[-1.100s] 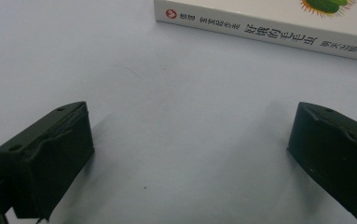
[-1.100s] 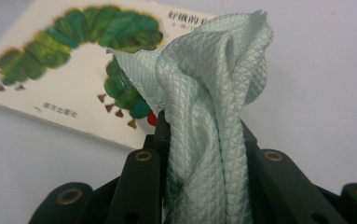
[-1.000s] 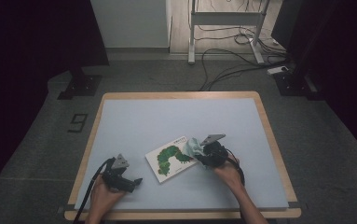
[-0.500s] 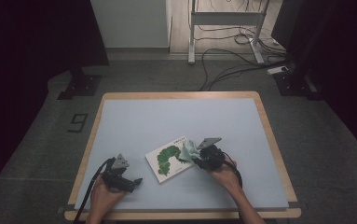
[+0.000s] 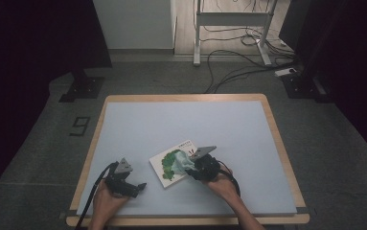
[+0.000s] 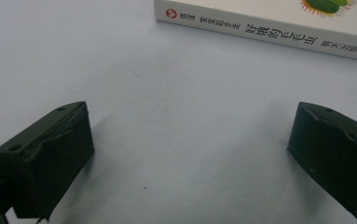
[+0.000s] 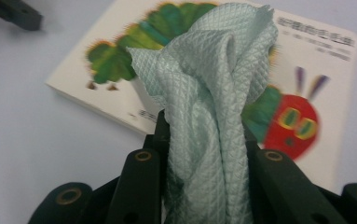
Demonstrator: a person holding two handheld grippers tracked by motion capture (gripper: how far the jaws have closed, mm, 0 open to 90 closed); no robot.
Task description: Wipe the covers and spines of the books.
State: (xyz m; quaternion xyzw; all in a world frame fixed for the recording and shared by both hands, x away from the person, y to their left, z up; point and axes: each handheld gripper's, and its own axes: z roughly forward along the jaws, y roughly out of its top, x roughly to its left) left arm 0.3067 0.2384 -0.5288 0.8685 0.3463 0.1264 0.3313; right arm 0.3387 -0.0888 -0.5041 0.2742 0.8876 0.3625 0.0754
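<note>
Cloth (image 7: pixel 218 93) is bunched up tight between our right gripper's (image 5: pixel 194 166) fingers, so that grab is done, and it's hanging right over the book (image 5: pixel 174 164), about at the caterpillar's middle. Looks like we're wiping the cover. We can't tell whether the cloth is actually pressing on it or just skimming above, and nothing on the cover shows which bits are done, so we'd guess most of the wiping is left.

Left gripper (image 5: pixel 134 186) sits on the worktop (image 5: pixel 181 120) with its fingers (image 6: pixel 50 158) spread wide and nothing in them, pointed at the book's spine, a little short of it. Could pin the book if it starts sliding.

Room-wise we're fine: bare worktop beyond and to both sides of the book. Only tight side is the near edge, by our hands.
</note>
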